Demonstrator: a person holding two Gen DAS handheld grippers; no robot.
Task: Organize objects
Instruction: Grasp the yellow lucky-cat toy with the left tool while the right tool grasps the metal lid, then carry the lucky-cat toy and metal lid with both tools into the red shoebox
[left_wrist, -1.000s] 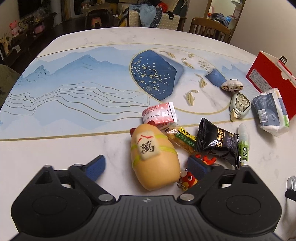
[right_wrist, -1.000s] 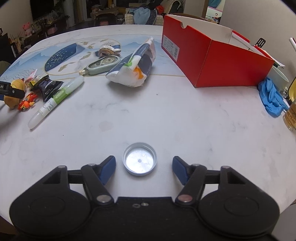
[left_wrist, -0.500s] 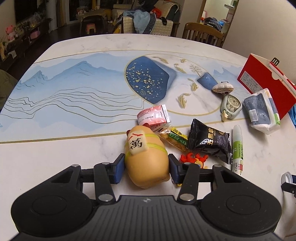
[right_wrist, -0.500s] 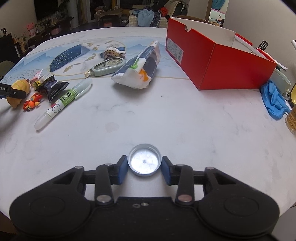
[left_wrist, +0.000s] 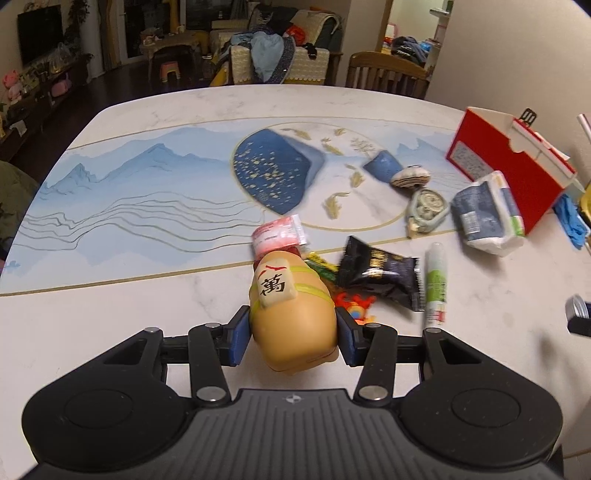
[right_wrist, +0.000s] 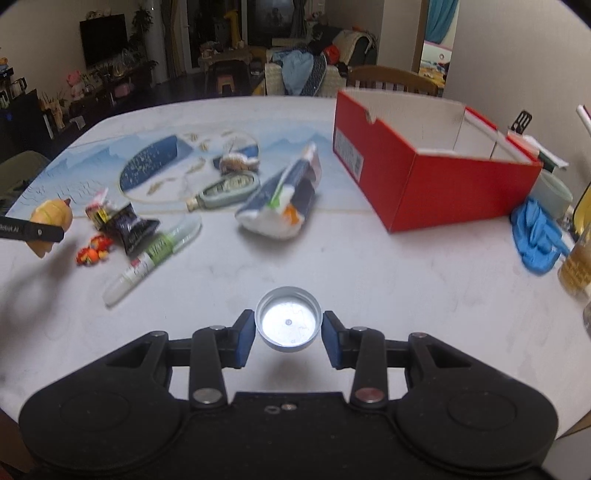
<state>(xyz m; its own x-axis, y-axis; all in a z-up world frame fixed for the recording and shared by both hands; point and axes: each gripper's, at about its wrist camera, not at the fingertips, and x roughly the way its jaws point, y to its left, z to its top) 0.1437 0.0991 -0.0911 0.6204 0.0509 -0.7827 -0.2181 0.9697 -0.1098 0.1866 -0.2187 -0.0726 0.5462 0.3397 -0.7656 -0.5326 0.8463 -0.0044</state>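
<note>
**Both jaws loaded above the surface**

Your left gripper had its jaws clamped on the sides of the yellow toy, which was lifted off the surface and casting a shadow in the right wrist view. Your right gripper had its jaws closed on the metal lid, open side up, also raised slightly. Beyond the toy lay the small red figure, the black snack packet, the pink packet and the glue tube. Farther right sat the tissue pack and the open red box, well apart from both of your grippers.
</note>
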